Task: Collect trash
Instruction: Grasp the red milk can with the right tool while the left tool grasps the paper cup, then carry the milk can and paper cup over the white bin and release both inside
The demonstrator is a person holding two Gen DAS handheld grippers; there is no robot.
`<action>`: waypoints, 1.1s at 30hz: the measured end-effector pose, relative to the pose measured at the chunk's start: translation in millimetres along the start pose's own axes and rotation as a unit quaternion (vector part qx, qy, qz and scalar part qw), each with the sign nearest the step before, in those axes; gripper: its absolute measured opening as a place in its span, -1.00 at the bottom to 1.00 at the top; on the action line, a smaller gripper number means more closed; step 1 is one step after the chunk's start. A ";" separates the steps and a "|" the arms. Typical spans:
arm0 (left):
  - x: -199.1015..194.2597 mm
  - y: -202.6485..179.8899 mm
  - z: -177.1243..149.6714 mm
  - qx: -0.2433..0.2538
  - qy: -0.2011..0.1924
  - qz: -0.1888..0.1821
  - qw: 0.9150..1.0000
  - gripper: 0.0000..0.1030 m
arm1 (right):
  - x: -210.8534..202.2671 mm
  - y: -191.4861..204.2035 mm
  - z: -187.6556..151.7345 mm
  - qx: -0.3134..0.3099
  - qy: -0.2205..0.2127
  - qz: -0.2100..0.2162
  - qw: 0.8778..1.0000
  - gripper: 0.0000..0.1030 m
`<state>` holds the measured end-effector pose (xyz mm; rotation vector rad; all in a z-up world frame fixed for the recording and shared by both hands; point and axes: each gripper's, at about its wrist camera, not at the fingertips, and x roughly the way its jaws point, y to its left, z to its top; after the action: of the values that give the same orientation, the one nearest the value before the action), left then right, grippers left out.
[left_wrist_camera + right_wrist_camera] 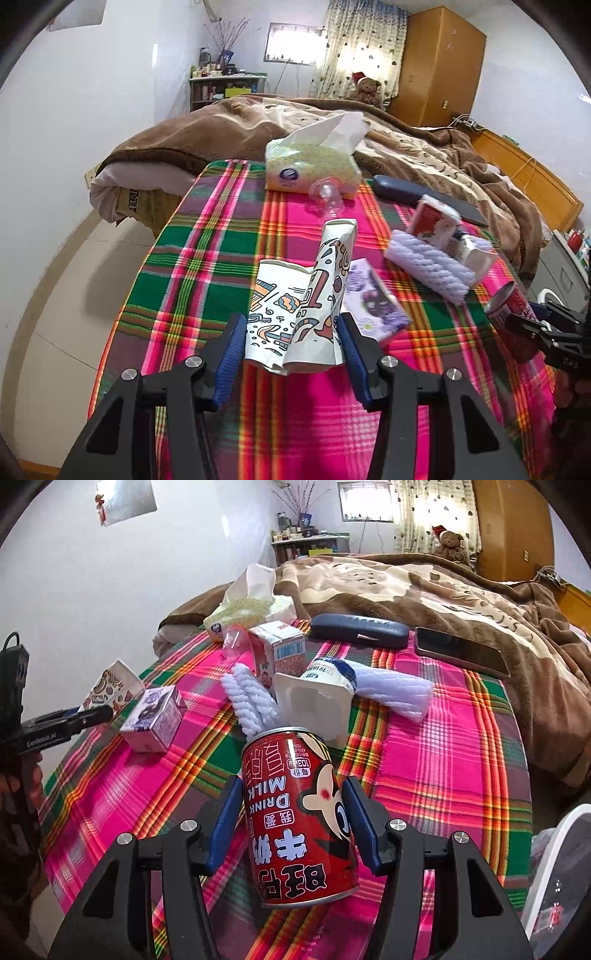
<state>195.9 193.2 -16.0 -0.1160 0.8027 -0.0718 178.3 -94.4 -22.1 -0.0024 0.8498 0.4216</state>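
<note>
Item one: my left gripper (293, 334), blue pads partly apart, clamped on a crushed paper cup (295, 314) printed with coloured doodles. The pads pressed both flattened sides, and the cup stood tilted above the plaid cloth (207, 258), its far end pointing toward the tissue pack (312, 166).

Item two: my right gripper (293, 812), jaws about half apart, closed on a red milk drink can (299, 812). Both pads bore on the can's sides; the can was upside down, its lettering inverted, its far rim tipped away from me.

Remaining on the cloth, catalogued from the right wrist view:
- small purple-and-white carton (153, 720), standing near the left gripper's fingers;
- white foam netting (251, 701), just behind the can;
- empty white plastic tub (314, 709), on its side, open mouth toward me;
- small bottle with blue-and-white label (325, 668), lying behind the tub;
- a second piece of white netting (391, 690), touching that bottle;
- red-and-white carton (280, 653), upright, beyond the first netting;
- clear plastic piece (232, 638), beside the tissue pack.

Near the far edge: dark glasses case (358, 631) and a phone (461, 655), lying side by side against the brown blanket (424, 590). A teddy bear (450, 542) sat at the bed's far end.
</note>
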 end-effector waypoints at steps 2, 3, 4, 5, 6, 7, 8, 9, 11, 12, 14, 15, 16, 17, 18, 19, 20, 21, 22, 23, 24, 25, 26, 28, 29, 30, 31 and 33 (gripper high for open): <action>-7.1 -5.8 -0.5 0.003 -0.006 -0.001 1.000 -0.01 | -5.7 -2.2 -0.6 0.006 -0.007 0.000 1.000 0.11; -10.2 -9.8 -0.9 0.004 -0.007 -0.003 1.000 -0.01 | -7.5 -3.3 -1.1 0.007 -0.009 0.001 1.000 0.11; -12.8 -12.8 -1.1 0.004 -0.009 -0.003 1.000 -0.01 | -10.0 -4.4 -1.7 0.009 -0.011 0.000 1.000 0.11; -16.0 -17.1 -1.2 0.006 -0.011 -0.005 1.000 -0.01 | -11.8 -5.6 -2.3 0.011 -0.013 0.000 1.000 0.11; -18.7 -21.0 -1.2 0.009 -0.014 -0.008 1.000 -0.01 | -14.1 -7.6 -2.9 0.014 -0.015 -0.001 1.000 0.11; -21.7 -25.3 -1.4 0.011 -0.016 -0.011 1.000 -0.01 | -16.5 -10.0 -3.5 0.017 -0.017 -0.002 1.000 0.11; -23.6 -28.8 -1.3 0.013 -0.016 -0.013 1.000 -0.01 | -19.4 -12.6 -4.2 0.022 -0.020 -0.004 1.000 0.11; -26.1 -33.8 -1.3 0.015 -0.018 -0.015 1.000 -0.01 | -21.8 -15.2 -4.9 0.025 -0.023 -0.004 0.999 0.11; -30.9 -43.5 -0.8 0.019 -0.022 -0.020 0.999 -0.01 | -27.1 -20.3 -6.6 0.031 -0.027 -0.006 0.999 0.11; -32.5 -48.4 -0.7 0.022 -0.023 -0.022 0.999 -0.01 | -30.3 -23.2 -7.9 0.034 -0.030 -0.008 0.999 0.11; -36.3 -59.9 -0.9 0.028 -0.025 -0.021 0.999 -0.01 | -36.3 -28.8 -10.8 0.040 -0.033 -0.013 0.999 0.11; -37.7 -65.1 -0.7 0.030 -0.027 -0.024 0.999 -0.01 | -39.0 -31.8 -12.0 0.042 -0.035 -0.014 0.998 0.11; -39.1 -70.6 -0.9 0.032 -0.030 -0.028 0.999 -0.01 | -42.1 -35.0 -13.5 0.045 -0.038 -0.016 0.998 0.11; -40.2 -77.9 -1.1 0.033 -0.030 -0.032 0.998 -0.01 | -43.9 -37.2 -14.2 0.047 -0.039 -0.018 0.998 0.11; -40.0 -83.2 -1.1 0.035 -0.030 -0.036 0.998 -0.01 | -46.6 -40.4 -15.6 0.051 -0.041 -0.021 0.998 0.11; -40.8 -90.3 -1.9 0.036 -0.031 -0.042 0.998 -0.01 | -49.6 -43.7 -16.8 0.054 -0.044 -0.023 0.997 0.11; -41.0 -97.0 -3.1 0.039 -0.032 -0.047 0.998 -0.01 | -52.6 -46.9 -17.9 0.059 -0.047 -0.025 0.997 0.11; -41.1 -103.5 -3.7 0.043 -0.030 -0.051 0.997 -0.01 | -55.6 -50.4 -19.4 0.061 -0.050 -0.026 0.997 0.11; -41.2 -109.8 -4.7 0.046 -0.029 -0.054 0.997 -0.01 | -58.7 -54.2 -20.7 0.066 -0.053 -0.028 0.996 0.11; -41.5 -118.8 -5.9 0.049 -0.030 -0.061 0.996 -0.01 | -61.0 -57.2 -21.7 0.069 -0.055 -0.029 0.996 0.11; -41.7 -125.0 -6.5 0.051 -0.029 -0.066 0.996 -0.01 | -64.1 -60.6 -22.9 0.073 -0.058 -0.031 0.995 0.11; -42.0 -132.8 -7.0 0.055 -0.029 -0.072 0.996 -0.01 | -66.8 -63.5 -23.9 0.075 -0.061 -0.033 0.995 0.11; -42.7 -141.0 -7.6 0.057 -0.030 -0.078 0.995 -0.01 | -69.2 -66.7 -25.0 0.077 -0.063 -0.036 0.994 0.11; -43.5 -156.8 -9.0 0.067 -0.029 -0.090 0.993 -0.01 | -75.4 -72.5 -27.7 0.082 -0.068 -0.043 0.993 0.11; -44.1 -162.9 -9.7 0.070 -0.029 -0.094 0.993 -0.01 | -78.1 -75.4 -29.0 0.084 -0.070 -0.045 0.993 0.11; -43.8 -172.0 -9.9 0.075 -0.028 -0.099 0.992 -0.01 | -81.5 -79.3 -30.4 0.087 -0.072 -0.049 0.992 0.11; -43.5 -181.3 -10.4 0.081 -0.027 -0.105 0.991 -0.01 | -85.0 -83.4 -32.0 0.092 -0.075 -0.053 0.992 0.11; -43.8 -195.5 -11.2 0.086 -0.028 -0.115 0.989 -0.01 | -91.7 -91.8 -36.1 0.101 -0.079 -0.061 0.990 0.11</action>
<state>153.5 3.2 33.1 -0.0476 0.7216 -0.3538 131.9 -217.7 5.6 0.1628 0.7282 0.2165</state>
